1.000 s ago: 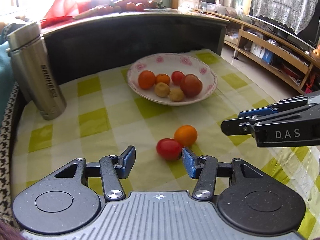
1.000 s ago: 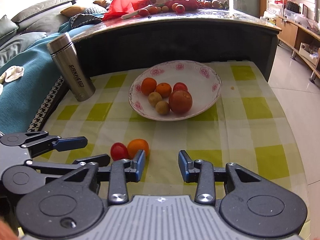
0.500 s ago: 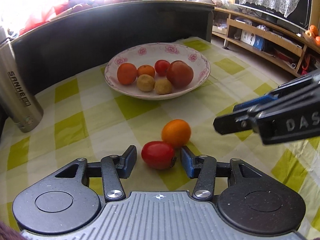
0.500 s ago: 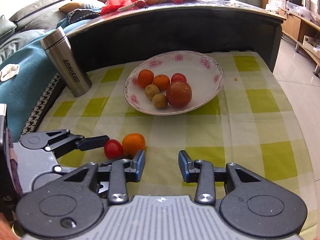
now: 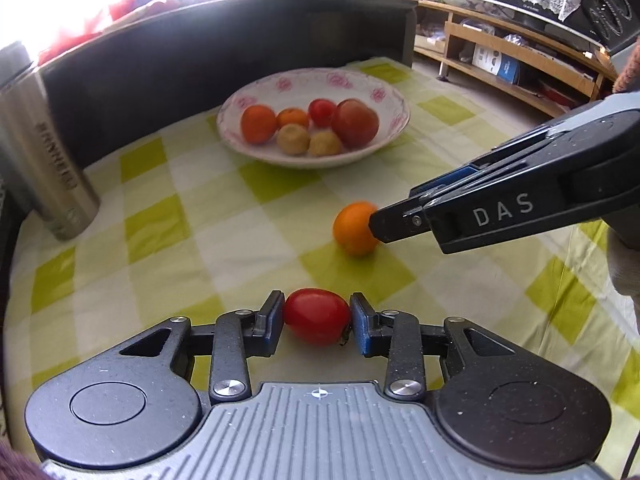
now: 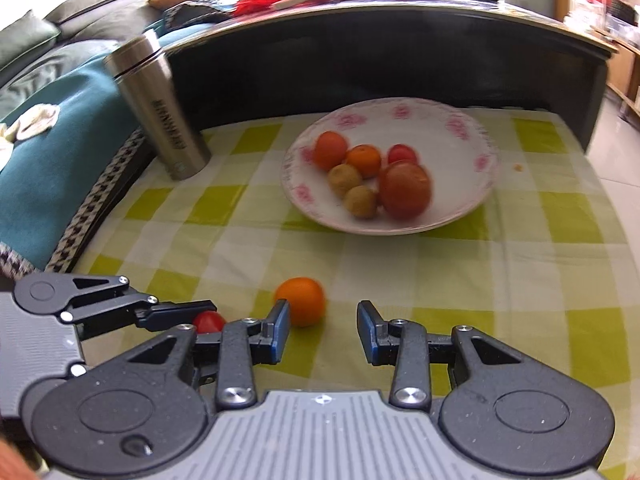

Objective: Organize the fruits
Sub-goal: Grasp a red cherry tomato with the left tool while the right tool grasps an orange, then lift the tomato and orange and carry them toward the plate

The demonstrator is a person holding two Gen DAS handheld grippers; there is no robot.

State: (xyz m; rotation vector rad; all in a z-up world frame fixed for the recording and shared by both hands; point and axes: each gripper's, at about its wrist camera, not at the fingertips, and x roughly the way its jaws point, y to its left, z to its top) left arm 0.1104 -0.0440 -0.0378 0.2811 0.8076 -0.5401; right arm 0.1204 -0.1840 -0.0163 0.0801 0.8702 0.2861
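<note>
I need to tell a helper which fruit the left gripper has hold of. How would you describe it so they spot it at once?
Start at the flowered bowl on the checked tablecloth, then come toward the near edge, past the loose orange. Just beyond it, a small red tomato sits pinched between the left gripper pads. It is the only red fruit outside the bowl.

Right hand-held gripper (image 6: 323,332) jaws apart, orange (image 6: 301,301) just ahead beside left fingertip; plate (image 6: 452,120) beyond.

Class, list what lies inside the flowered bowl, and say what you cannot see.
The bowl holds six fruits: two oranges, a small red tomato, a large reddish fruit and two tan ones. The bowl floor beneath them is hidden.
</note>
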